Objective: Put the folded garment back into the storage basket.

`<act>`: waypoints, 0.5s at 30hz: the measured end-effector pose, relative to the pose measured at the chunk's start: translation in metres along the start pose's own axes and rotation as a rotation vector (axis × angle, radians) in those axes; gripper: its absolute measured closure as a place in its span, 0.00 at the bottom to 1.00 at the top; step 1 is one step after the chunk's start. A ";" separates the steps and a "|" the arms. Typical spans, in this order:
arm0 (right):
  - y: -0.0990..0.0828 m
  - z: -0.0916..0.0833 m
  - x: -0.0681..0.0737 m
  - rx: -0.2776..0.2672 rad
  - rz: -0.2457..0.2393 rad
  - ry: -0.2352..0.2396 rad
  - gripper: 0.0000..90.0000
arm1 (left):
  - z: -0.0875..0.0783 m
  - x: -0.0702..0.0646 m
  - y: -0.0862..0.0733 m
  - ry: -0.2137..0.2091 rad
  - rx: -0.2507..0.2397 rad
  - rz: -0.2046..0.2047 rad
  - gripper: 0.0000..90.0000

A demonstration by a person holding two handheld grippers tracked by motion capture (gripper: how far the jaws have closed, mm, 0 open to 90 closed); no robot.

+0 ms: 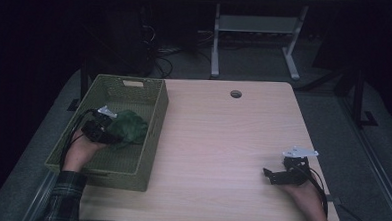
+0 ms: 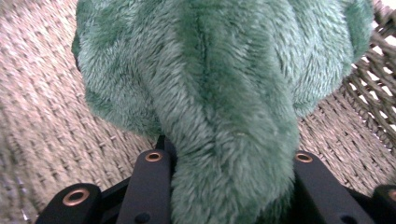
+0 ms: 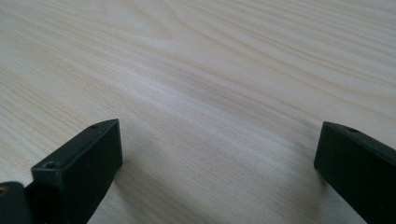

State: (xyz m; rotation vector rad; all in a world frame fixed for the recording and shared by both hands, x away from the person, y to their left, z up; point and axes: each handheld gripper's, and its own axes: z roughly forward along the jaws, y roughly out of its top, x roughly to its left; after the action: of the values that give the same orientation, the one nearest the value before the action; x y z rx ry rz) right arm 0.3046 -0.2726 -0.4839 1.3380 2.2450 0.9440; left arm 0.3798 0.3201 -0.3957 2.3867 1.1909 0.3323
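Observation:
A green plush toy (image 1: 128, 126) is inside the olive woven basket (image 1: 153, 119) at the table's left. My left gripper (image 1: 114, 136) reaches into the basket and is shut on the plush toy (image 2: 219, 93), whose fur bulges between the two black jaws just above the woven basket floor (image 2: 42, 116). Near the front right edge of the wooden table (image 1: 218, 136), my right gripper (image 1: 267, 174) rests low and points left. In the right gripper view its jaws stand wide apart over bare wood (image 3: 210, 93) with nothing between them.
The basket has a handle cut-out (image 1: 133, 83) in its far wall. A round cable hole (image 1: 235, 94) sits near the table's far edge. Beyond the table stand a white desk frame (image 1: 257, 38) and dark equipment with cables on the floor.

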 end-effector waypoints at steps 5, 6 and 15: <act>0.000 0.000 0.000 0.000 0.000 0.000 0.01 | 0.011 0.002 -0.003 -0.010 0.052 -0.005 0.70; 0.000 0.000 0.000 0.000 -0.001 0.000 0.01 | 0.012 0.002 -0.003 -0.012 0.052 -0.008 0.70; 0.000 0.000 0.000 0.001 -0.004 0.000 0.01 | 0.017 0.003 -0.006 -0.017 0.064 -0.022 0.47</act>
State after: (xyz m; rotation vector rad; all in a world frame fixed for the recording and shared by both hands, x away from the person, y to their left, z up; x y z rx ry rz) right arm 0.3046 -0.2729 -0.4840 1.3338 2.2472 0.9423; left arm 0.3839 0.3206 -0.4129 2.4240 1.2368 0.2696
